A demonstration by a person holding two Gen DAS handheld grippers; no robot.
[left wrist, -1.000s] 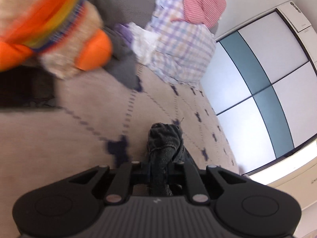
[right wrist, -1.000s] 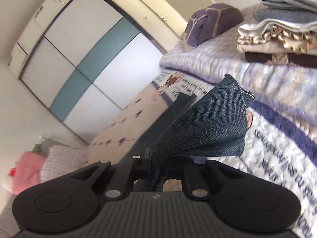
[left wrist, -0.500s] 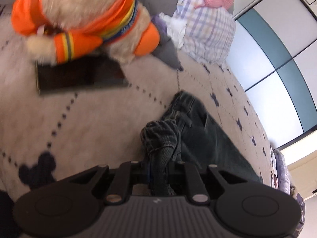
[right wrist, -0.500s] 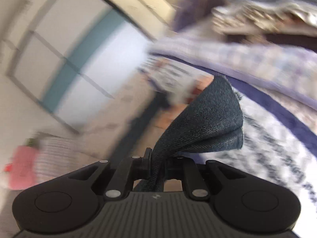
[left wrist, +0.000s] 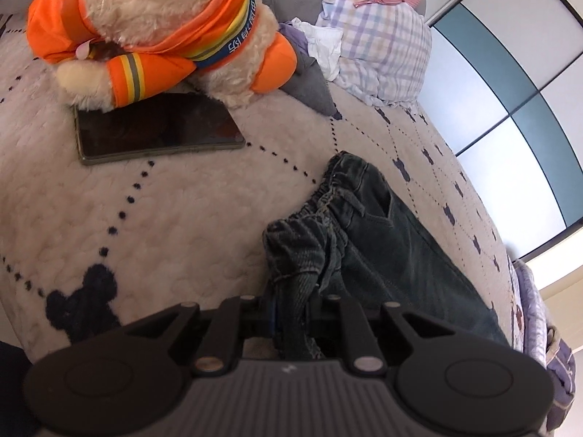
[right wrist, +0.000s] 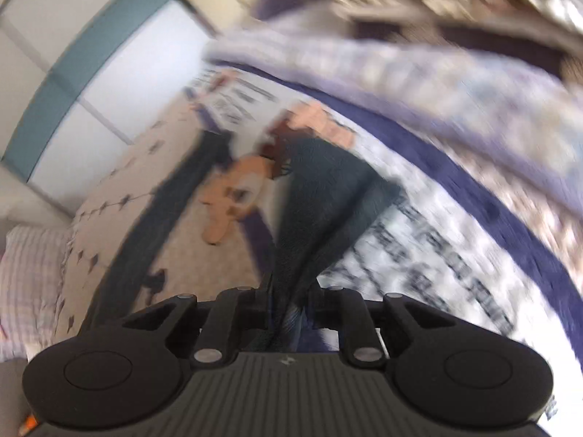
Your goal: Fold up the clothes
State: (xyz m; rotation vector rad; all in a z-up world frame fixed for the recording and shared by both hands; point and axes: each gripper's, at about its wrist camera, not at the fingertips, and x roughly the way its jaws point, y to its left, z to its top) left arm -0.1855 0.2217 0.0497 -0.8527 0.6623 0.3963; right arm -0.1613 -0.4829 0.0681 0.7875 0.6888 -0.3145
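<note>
On the left wrist view, left gripper [left wrist: 291, 313] is clamping the jeans [left wrist: 386, 244] waistband, legs lying across the cream blanket [left wrist: 164, 218]; teddy [left wrist: 156, 25] and tablet [left wrist: 153, 127] sitting beyond. Right wrist view, blurred: right gripper [right wrist: 288, 313] jaws are opening, jeans hem [right wrist: 320, 196] still pinched between them, over a printed quilt [right wrist: 437, 247].

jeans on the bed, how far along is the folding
Early. Done: the jeans lie stretched along the bed cover. In hand: the left gripper is shut on the bunched waistband; the right gripper has the hem end between its jaws, which are opening. Left: no fold shows yet, so the folding itself remains, then perhaps joining the folded stack, which is blurred.
</note>
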